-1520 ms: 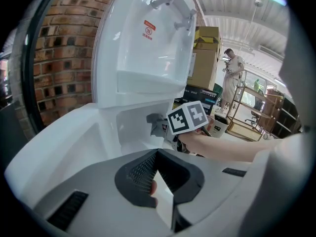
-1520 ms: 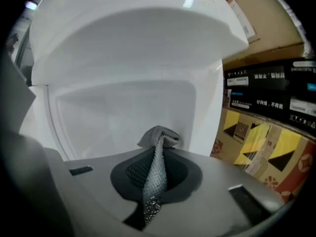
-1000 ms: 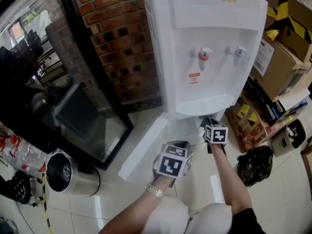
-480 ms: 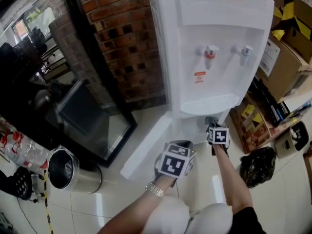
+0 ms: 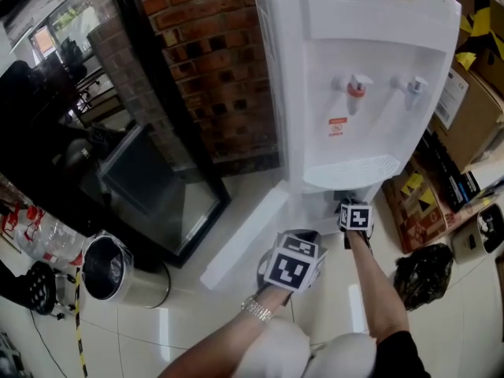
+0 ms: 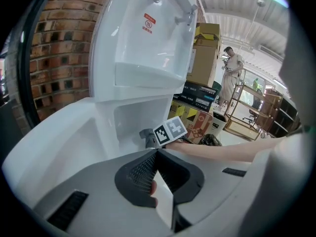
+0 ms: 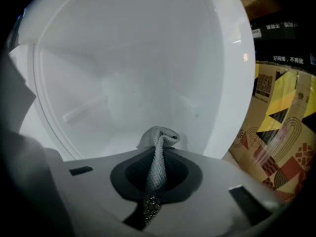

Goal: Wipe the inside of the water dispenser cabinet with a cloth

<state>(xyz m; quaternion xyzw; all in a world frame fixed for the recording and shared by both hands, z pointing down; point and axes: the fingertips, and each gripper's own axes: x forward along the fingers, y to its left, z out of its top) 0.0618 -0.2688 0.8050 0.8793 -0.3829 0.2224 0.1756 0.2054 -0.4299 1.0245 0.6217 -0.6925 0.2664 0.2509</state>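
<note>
Cloth [image 7: 159,135]: grey, knitted texture, pinched in the right claw [image 7: 157,151], which is clenched on it. A folded tuft sticks out past the claw tips. The cloth sits at the mouth of the cabinet interior [image 7: 123,83], a white lit cavity low in the water dispenser [image 5: 354,53]; contact between the tuft and the cabinet floor cannot be confirmed. In the head view the right claw is under the drip tray [image 5: 354,172], reaching into the opening. The cabinet door [image 5: 244,239] is swung open to the left and angled down toward the floor [image 5: 197,321]. Left claw [image 6: 158,154]: clenched, tips together, nothing between them, held just outside the cabinet, nearer the person than the right claw and beside the open door. Above the tray are a red tap [image 5: 356,87] and a pale tap [image 5: 413,85]. Surroundings: brick wall [image 5: 220,69] left of the dispenser, cardboard boxes [image 5: 472,109] to its right, a black bag [image 5: 425,270] on the floor there, and a metal bin [image 5: 110,270] at far left.
</note>
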